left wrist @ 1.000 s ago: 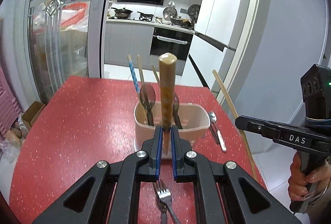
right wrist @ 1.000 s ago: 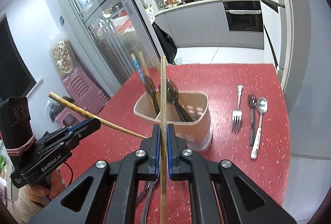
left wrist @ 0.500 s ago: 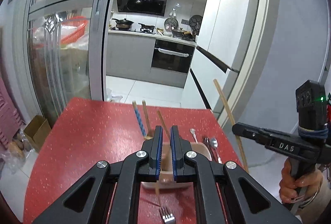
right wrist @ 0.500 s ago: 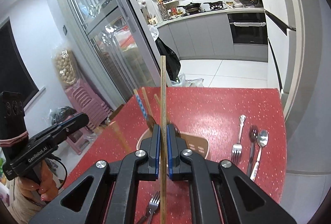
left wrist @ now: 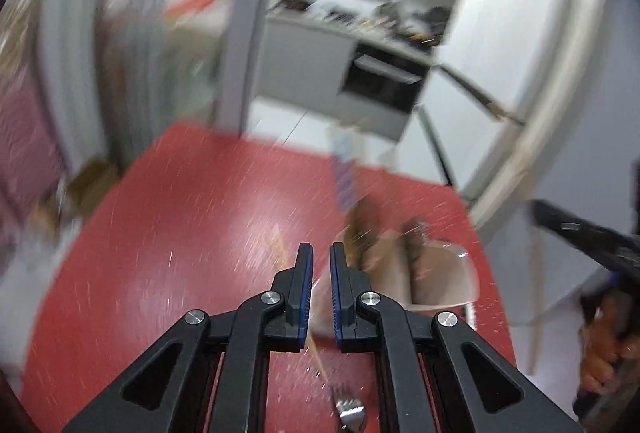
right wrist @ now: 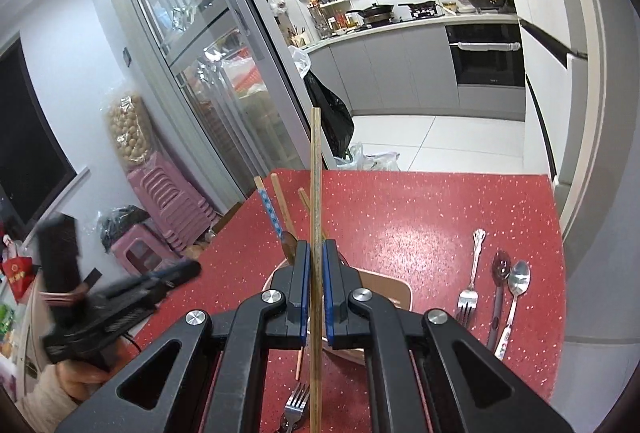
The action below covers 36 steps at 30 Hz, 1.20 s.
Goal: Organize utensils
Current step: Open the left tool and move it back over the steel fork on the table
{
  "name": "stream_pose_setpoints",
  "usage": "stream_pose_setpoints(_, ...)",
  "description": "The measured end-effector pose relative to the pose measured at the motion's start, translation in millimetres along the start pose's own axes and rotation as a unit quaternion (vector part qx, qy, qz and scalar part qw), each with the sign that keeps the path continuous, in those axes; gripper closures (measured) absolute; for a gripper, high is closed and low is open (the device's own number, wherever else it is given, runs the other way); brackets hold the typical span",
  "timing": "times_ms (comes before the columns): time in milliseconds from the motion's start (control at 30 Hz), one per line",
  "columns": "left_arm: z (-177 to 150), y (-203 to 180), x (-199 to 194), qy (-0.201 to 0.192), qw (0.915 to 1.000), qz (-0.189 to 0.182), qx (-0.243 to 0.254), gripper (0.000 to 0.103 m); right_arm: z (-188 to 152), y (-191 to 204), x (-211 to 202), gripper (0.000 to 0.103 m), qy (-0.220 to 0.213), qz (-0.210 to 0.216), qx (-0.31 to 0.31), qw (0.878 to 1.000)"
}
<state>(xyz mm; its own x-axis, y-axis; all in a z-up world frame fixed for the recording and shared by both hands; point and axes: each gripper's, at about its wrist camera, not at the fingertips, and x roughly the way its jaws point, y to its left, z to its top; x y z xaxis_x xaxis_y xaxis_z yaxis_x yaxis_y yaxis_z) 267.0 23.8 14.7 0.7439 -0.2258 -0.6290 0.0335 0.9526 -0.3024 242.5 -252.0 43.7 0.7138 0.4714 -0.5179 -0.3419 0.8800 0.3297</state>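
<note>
My right gripper (right wrist: 315, 247) is shut on a long wooden chopstick (right wrist: 315, 173) that stands upright between its pads, above the beige utensil holder (right wrist: 394, 289) on the red table (right wrist: 420, 217). The holder has a blue-patterned chopstick (right wrist: 267, 207) and other handles in it. My left gripper (left wrist: 319, 251) has its jaws a narrow gap apart with nothing between them; its view is motion-blurred and shows the holder (left wrist: 444, 277) just right of the fingertips. The left gripper also shows blurred at the left of the right wrist view (right wrist: 176, 271).
A fork (right wrist: 472, 281), a dark spoon (right wrist: 500, 293) and a silver spoon (right wrist: 516, 293) lie side by side at the table's right. Another fork (right wrist: 296, 401) and a thin stick (right wrist: 299, 361) lie near the front edge. Pink stools (right wrist: 168, 193) stand left of the table.
My left gripper no longer holds the thick wooden handle it had a second ago and is swinging fast over the table. My right gripper has risen a little with its chopstick.
</note>
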Motion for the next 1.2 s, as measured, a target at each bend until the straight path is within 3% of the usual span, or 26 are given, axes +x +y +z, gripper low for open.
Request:
stream_pose_setpoints(100,-12,27,33,0.050,0.9977,0.014,-0.043,0.068,-7,-4,1,0.096,0.006,0.003,0.003,1.000)
stream_pose_setpoints(133,-17,35,46,0.063,0.9965,0.025,-0.048,0.058,-8,-5,1,0.096,0.008,0.004,0.003,1.000)
stream_pose_setpoints(167,-19,39,54,0.071,0.9957,0.035,-0.048,0.010,-11,-6,1,0.096,0.010,0.005,0.004,1.000)
stream_pose_setpoints(200,-22,44,68,0.084,0.9937,0.059,-0.045,0.000,-13,-8,1,0.096,0.011,0.005,0.004,1.000)
stream_pose_setpoints(500,-37,53,158,0.113,0.9872,0.112,-0.011,0.000,-30,-26,0,0.096,0.026,-0.007,0.022,0.999)
stream_pose_setpoints(833,-42,54,225,0.168,0.9826,0.077,-0.014,0.004,-36,-29,8,0.096,0.040,-0.025,0.026,0.999)
stream_pose_setpoints(900,-46,44,233,0.181,0.9795,0.087,0.010,0.012,-37,-29,9,0.096,0.043,-0.026,0.027,0.998)
stream_pose_setpoints(1033,-44,21,251,0.191,0.9720,0.119,0.068,0.015,-38,-28,12,0.096,0.045,-0.026,0.028,0.998)
stream_pose_setpoints(1133,-45,9,258,0.196,0.9702,0.114,0.086,0.024,-39,-27,13,0.096,0.046,-0.026,0.029,0.998)
stream_pose_setpoints(1200,-45,2,260,0.201,0.9687,0.106,0.101,0.044,-39,-26,13,0.096,0.046,-0.025,0.030,0.998)
